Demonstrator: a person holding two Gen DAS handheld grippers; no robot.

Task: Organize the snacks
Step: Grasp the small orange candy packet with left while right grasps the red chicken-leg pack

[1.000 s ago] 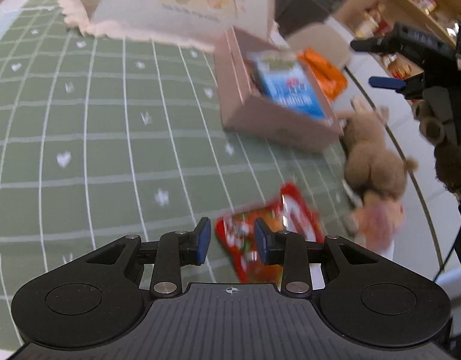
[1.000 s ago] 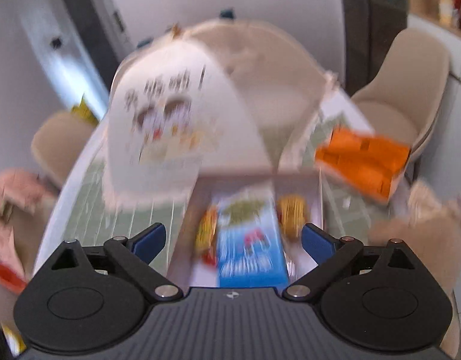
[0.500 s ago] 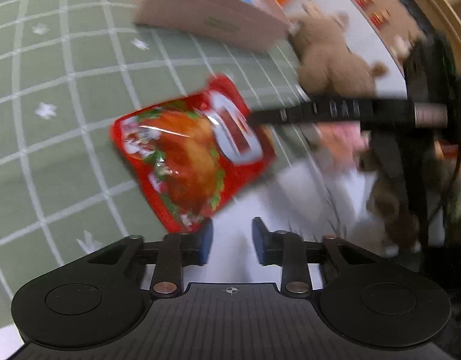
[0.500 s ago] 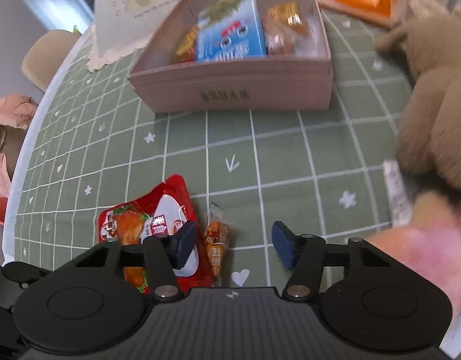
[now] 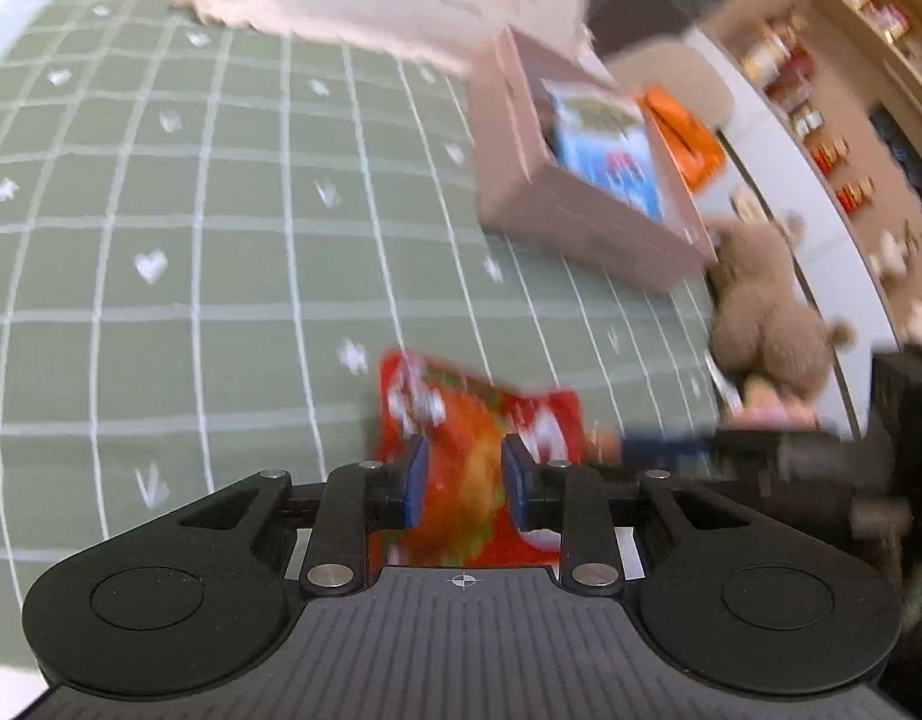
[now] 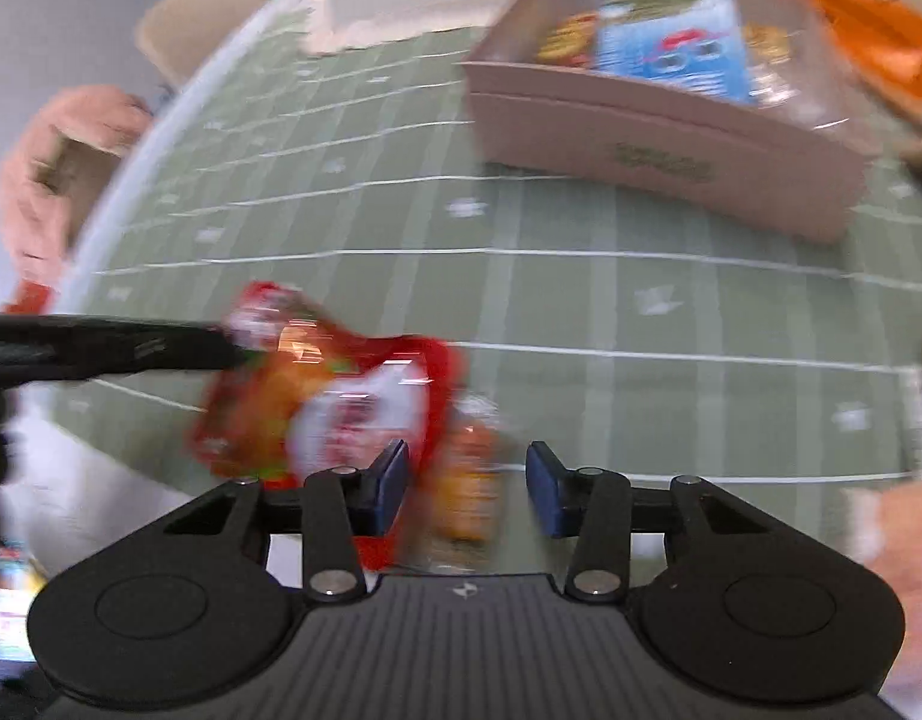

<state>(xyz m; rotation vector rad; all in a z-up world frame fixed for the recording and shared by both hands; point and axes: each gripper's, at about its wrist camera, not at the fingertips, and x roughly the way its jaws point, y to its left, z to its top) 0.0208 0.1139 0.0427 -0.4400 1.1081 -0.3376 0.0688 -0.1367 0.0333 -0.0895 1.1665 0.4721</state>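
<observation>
Snacks: red snack bag [image 5: 461, 450] and small orange packet [image 6: 469, 492] lie on green tablecloth [image 5: 221, 270], near its front edge.
Done: pink box [image 6: 652, 138] holds blue packet [image 6: 670, 48] plus others.
Left: both loose items, in my judgement.
Left gripper [image 5: 463, 474]: partly open, straddling bag; grip uncertain, blurred.
Right gripper [image 6: 466, 483]: open around orange packet, nothing held.

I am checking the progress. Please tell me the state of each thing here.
pink box: open, holding snacks
red snack bag: between the left gripper fingers, grip unclear
small orange packet: on the cloth, before the open right gripper
</observation>
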